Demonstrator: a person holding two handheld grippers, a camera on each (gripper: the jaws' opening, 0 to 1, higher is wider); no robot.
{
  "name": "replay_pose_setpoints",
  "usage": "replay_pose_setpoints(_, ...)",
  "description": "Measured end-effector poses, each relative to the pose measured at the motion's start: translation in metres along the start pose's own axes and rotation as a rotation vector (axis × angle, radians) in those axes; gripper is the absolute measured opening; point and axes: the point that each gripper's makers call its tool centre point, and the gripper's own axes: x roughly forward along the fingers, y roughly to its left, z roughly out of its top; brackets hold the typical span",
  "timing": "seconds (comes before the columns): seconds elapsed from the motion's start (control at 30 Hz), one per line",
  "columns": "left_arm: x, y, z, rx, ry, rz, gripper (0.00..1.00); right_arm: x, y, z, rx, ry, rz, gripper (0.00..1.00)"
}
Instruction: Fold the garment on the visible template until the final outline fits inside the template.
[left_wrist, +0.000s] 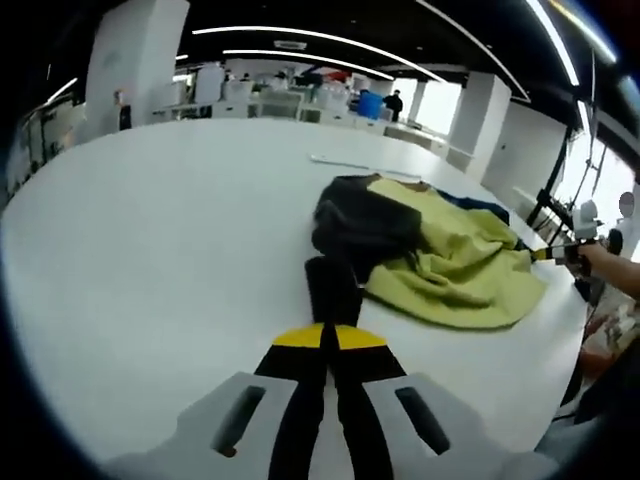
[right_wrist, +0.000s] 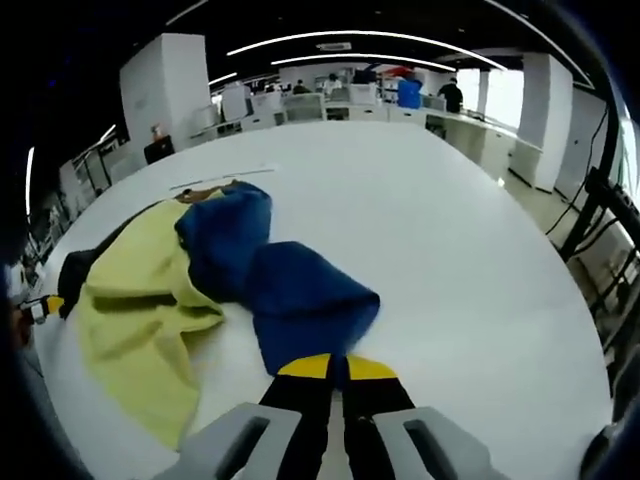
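Your garment (left_wrist: 440, 265) lies bunched in a yellow-green, black and blue heap on the white tabletop (left_wrist: 170, 230), and I cannot make out any template outline around it, so you are likely at the spreading stage rather than the folding. Your left hand-held gripper (left_wrist: 330, 345) has its jaws pressed together over the black sleeve (left_wrist: 332, 288) trailing from the heap, and your right hand-held gripper (right_wrist: 335, 368) is likewise closed at the edge of the blue sleeve (right_wrist: 305, 300). Holding opposite sleeves this way probably lets you pull the heap flat.
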Motion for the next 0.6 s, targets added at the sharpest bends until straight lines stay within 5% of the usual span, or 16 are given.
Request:
replay_pose_setpoints(0.37, -0.041, 0.012, 0.054, 0.037, -0.082, -0.004, 0.00, -0.039, -0.008, 0.017, -0.044, -0.012, 0.024, 0.00)
replay_pose_setpoints(0.6, -0.054, 0.029, 0.064, 0.076, -0.066, 0.042, 0.00, -0.058, -0.025, 0.021, -0.064, 0.021, 0.037, 0.00)
